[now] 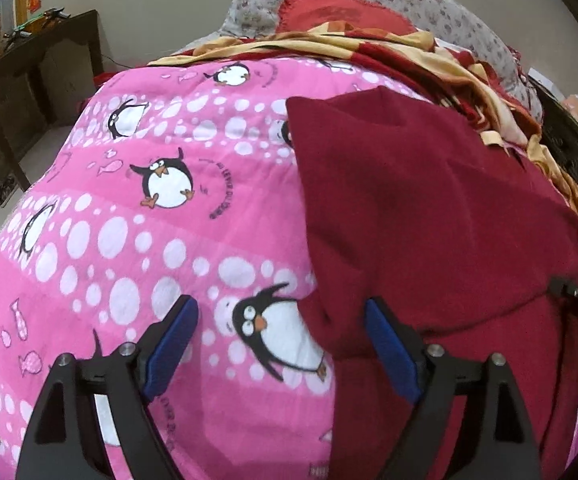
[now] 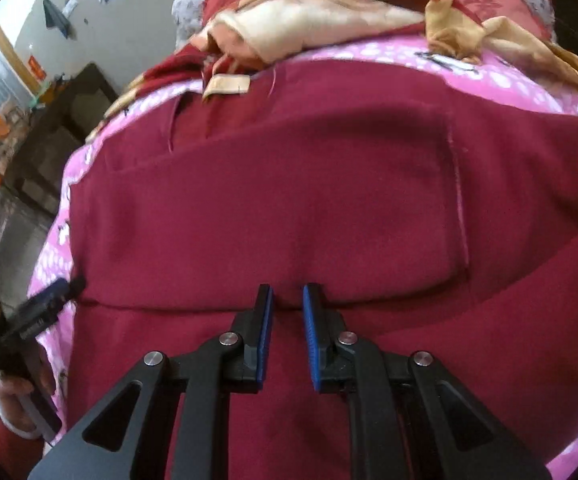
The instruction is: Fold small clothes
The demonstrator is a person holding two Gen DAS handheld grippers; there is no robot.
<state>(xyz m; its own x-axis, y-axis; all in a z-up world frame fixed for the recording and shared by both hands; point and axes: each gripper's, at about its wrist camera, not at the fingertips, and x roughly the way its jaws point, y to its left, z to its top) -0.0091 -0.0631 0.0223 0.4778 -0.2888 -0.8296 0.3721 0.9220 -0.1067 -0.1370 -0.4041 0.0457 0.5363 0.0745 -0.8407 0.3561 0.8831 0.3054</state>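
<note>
Jaws of the left gripper (image 1: 281, 344) stand wide apart and hold nothing; they straddle the left edge of the garment (image 1: 429, 216), one blue pad over the quilt (image 1: 137, 208), the other over red cloth. Jaws of the right gripper (image 2: 288, 332) are narrowed to a small gap just above a folded hem; whether any cloth is caught between the pads cannot be told. The garment, a dark red knit, lies spread on the quilt with one layer already doubled over, its fold line running across the right wrist view. It appears soft, light and limp, with a matte, slightly fleecy surface that should grip the ribbed pads well; it will likely sag and crease if lifted by a single point. Best hold is judged to be at edges or corners, one per gripper, pinching both layers. The quilt is smooth pink cotton printed with penguins and white dots. A crumpled red-and-cream blanket (image 1: 369, 44) lies beyond the garment.
</note>
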